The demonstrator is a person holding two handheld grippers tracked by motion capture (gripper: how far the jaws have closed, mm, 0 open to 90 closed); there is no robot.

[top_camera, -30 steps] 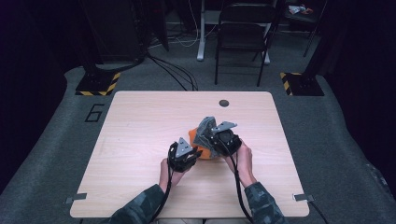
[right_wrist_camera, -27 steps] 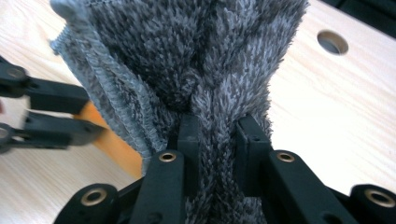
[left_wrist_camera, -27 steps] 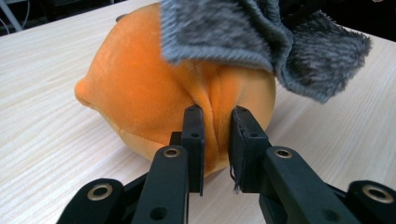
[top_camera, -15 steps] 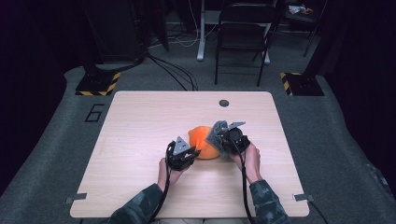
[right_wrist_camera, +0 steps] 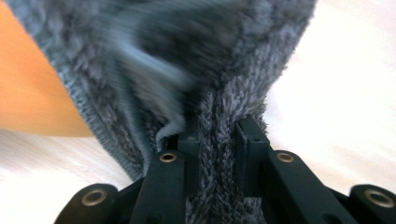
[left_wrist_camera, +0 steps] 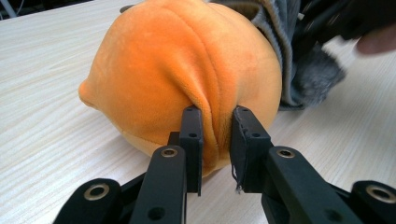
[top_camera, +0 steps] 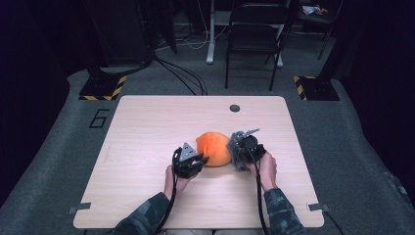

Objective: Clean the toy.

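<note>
Orange plush, round and seamed, sits near the middle of the pale wood desk point(top_camera: 147, 127) in the high view: the cushion point(top_camera: 214, 148) is partly out of a grey fuzzy cover point(top_camera: 238, 152) that wraps its right side. The left hand-held gripper point(top_camera: 199, 160) is at the cushion's lower left edge, touching it. The right hand-held gripper point(top_camera: 239, 155) is against the cushion's right side, on the cover. A dark round hole point(top_camera: 235, 108) in the desk lies beyond the cushion, and a chair point(top_camera: 254, 34) stands on the floor farther off.

From the left gripper view, the cushion point(left_wrist_camera: 187, 74) fills the middle, its velvety skin drawn into a fold that runs down between the two black jaws; the left hand-held gripper point(left_wrist_camera: 217, 126) is clamped on that fold. The grey cover point(left_wrist_camera: 289, 60) hangs off the cushion's far right side, with the other hand beside it.

Up close in the right gripper view, the cover point(right_wrist_camera: 177, 60) is a blurred, knitted-looking grey pile, and a ridge of it stands pinched between the jaws, so the right hand-held gripper point(right_wrist_camera: 217, 135) is clamped on the cover. A patch of orange cushion point(right_wrist_camera: 28, 88) shows at the left.

Against a second ago, the right hand-held gripper has moved rightward and lower, off the cushion's top. More orange lies bare now. The left one has kept its place.
</note>
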